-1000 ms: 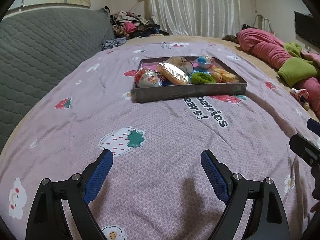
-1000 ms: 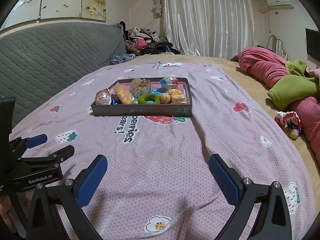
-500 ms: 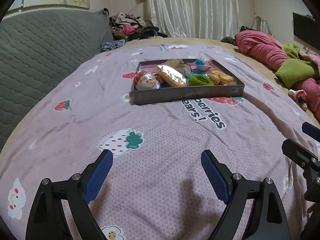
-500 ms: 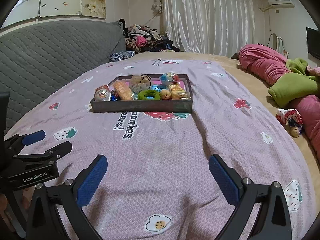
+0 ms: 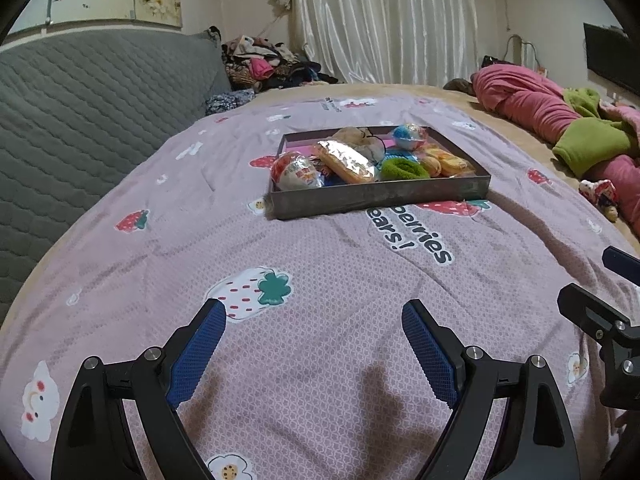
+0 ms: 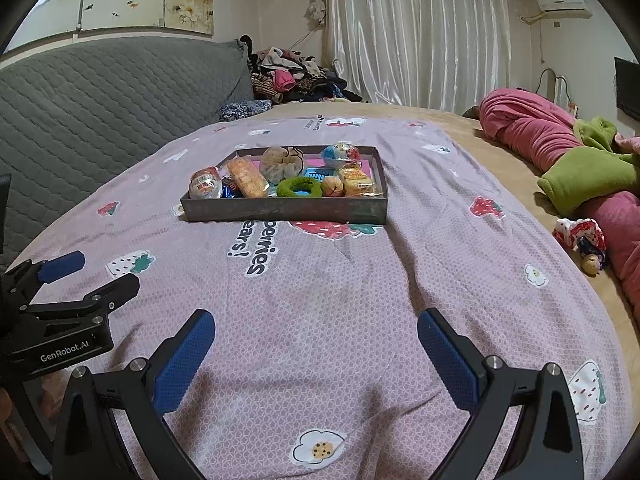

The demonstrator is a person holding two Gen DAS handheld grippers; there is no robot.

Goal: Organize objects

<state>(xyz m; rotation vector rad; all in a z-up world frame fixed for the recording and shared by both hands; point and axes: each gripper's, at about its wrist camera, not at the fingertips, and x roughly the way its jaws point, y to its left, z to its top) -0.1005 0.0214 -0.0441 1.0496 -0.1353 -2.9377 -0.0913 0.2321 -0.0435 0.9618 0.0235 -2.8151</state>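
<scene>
A shallow dark tray (image 5: 380, 200) (image 6: 288, 210) sits on the purple bedspread, well ahead of both grippers. It holds a wrapped egg toy (image 5: 296, 172), a foil snack bar (image 5: 346, 160), a green hair tie (image 6: 299, 188), a blue-and-white ball (image 6: 340, 154), a beige plush (image 6: 280, 164) and yellow packets (image 6: 356, 182). My left gripper (image 5: 314, 314) is open and empty, low over the bedspread. My right gripper (image 6: 316, 322) is open and empty too, to its right.
A grey quilted headboard (image 6: 100, 108) runs along the left. Pink and green blankets (image 6: 560, 148) lie at the right, with a small doll (image 6: 584, 240) beside them. A clothes pile (image 6: 292, 80) and curtains stand at the back.
Both grippers have drawn a little nearer to the tray; it looks slightly larger in each view. Both stay open and empty.
</scene>
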